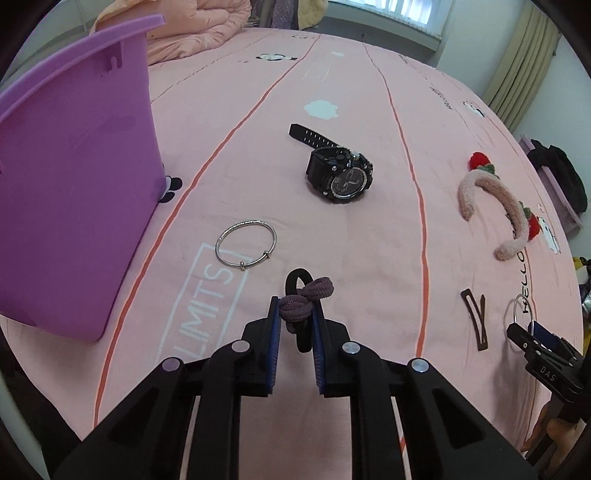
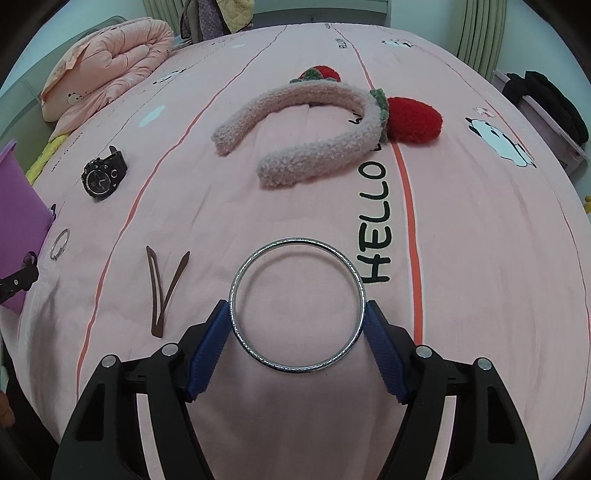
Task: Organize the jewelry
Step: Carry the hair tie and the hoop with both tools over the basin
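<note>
On a bed spread with a pink sheet (image 2: 295,406), printed with orange stripes, cartoon animals and the word HELLO, two hand-held grippers each grip a piece of jewelry. The left gripper (image 1: 297,317) has its blue pads pinched narrowly on knotted hair ties (image 1: 304,295), one mauve, one black. The right gripper (image 2: 297,314) has its fingers spread wide, with both pads pressed on the rim of a silver bangle (image 2: 297,304). Just beyond on the sheet lie a thin silver bracelet (image 1: 245,243) beside a purple plastic bin (image 1: 74,184), and two brown hair clips (image 2: 162,291) forming a V. Farther out, a black wristwatch (image 1: 338,173) lies between two stripes, and a fuzzy pink headband (image 2: 306,129) with red strawberry ornaments lies on its side over the HELLO print. At the far end of the bed sits a folded peach quilt (image 2: 107,62); behind it a window (image 1: 391,11) with pale curtains (image 1: 524,66), and black clothing (image 2: 546,99) heaped on a stand at the right
</note>
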A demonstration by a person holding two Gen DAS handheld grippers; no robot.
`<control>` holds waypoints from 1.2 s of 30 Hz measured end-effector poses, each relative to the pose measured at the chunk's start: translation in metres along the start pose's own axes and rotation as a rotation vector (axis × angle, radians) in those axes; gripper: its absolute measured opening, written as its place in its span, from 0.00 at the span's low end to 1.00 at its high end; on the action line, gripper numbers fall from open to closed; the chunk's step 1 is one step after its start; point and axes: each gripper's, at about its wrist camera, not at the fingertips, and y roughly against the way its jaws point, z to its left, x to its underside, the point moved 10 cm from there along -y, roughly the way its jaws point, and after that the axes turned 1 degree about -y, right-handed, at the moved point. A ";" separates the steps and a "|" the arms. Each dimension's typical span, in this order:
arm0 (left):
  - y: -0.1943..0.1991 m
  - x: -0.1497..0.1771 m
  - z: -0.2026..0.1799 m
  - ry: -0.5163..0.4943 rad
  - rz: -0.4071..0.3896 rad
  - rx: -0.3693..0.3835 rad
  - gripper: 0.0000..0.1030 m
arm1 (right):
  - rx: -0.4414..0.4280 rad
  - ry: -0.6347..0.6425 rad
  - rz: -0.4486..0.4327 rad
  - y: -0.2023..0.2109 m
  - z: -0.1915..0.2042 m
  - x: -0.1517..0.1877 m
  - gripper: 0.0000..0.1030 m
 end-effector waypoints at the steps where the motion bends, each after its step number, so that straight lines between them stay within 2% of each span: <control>1: 0.006 -0.001 -0.001 -0.001 -0.007 0.007 0.15 | -0.003 -0.003 -0.004 0.003 0.000 0.000 0.68; 11: 0.050 -0.010 -0.013 -0.035 -0.079 0.050 0.15 | -0.015 0.000 -0.088 0.054 0.012 -0.010 0.68; 19: 0.090 -0.013 -0.004 -0.019 -0.133 0.086 0.15 | -0.056 0.042 -0.176 0.103 0.048 -0.022 0.68; 31: 0.154 -0.033 0.048 0.009 -0.217 0.064 0.15 | -0.207 0.139 -0.278 0.166 0.153 -0.048 0.68; 36: 0.182 -0.055 0.087 0.025 -0.274 0.039 0.15 | -0.298 0.203 -0.304 0.184 0.219 -0.065 0.68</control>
